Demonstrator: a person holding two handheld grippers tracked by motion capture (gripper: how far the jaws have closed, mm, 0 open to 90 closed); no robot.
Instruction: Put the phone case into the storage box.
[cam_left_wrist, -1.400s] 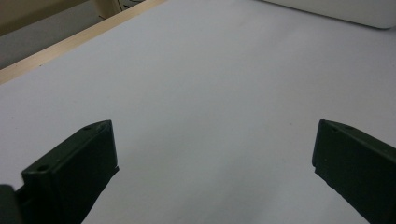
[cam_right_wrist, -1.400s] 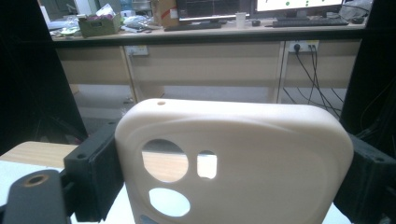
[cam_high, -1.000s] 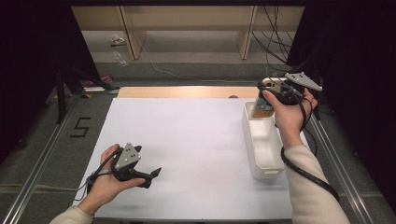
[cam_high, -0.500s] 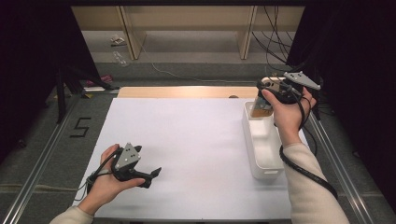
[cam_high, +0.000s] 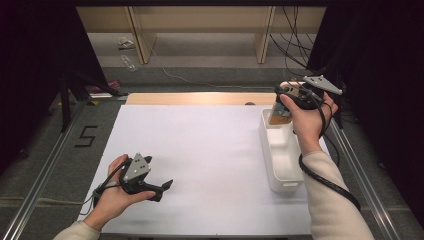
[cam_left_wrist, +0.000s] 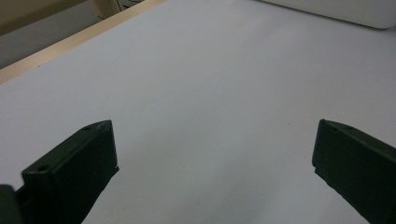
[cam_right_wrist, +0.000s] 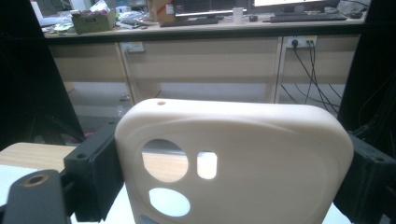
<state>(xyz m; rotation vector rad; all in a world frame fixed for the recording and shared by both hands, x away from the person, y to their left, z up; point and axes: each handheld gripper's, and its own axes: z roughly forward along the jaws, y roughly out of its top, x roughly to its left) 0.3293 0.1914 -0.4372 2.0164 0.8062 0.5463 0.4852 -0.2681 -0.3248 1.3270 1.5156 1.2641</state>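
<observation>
A: Start with the big things. What carries it all?

B: A table (cam_high: 200, 165) with a white top, wooden strip along its far edge. Near the right edge lies a long white bin (cam_high: 283, 150), one end toward the far right corner.

A: And the hands?

B: The left gripper (cam_high: 162, 189) rests low by the near left corner, jaws spread wide with nothing but bare table between them. The right gripper (cam_high: 282, 107) is held up over the bin's far end.

A: Holding what?

B: A cream phone case (cam_right_wrist: 233, 163). In the right gripper view the two black jaws press on its side edges, so it is clamped across its width, camera cut-outs plainly visible. In the high view the phone case hangs just above the far end of the white bin.

A: So which step is this?

B: I'd judge the case is either just lifted from the bin or about to go in; I can't tell which. If it's going in, the next move calls for lowering it straight between the bin walls before letting the jaws go, and keeping the trailing cable off the rim.
</observation>
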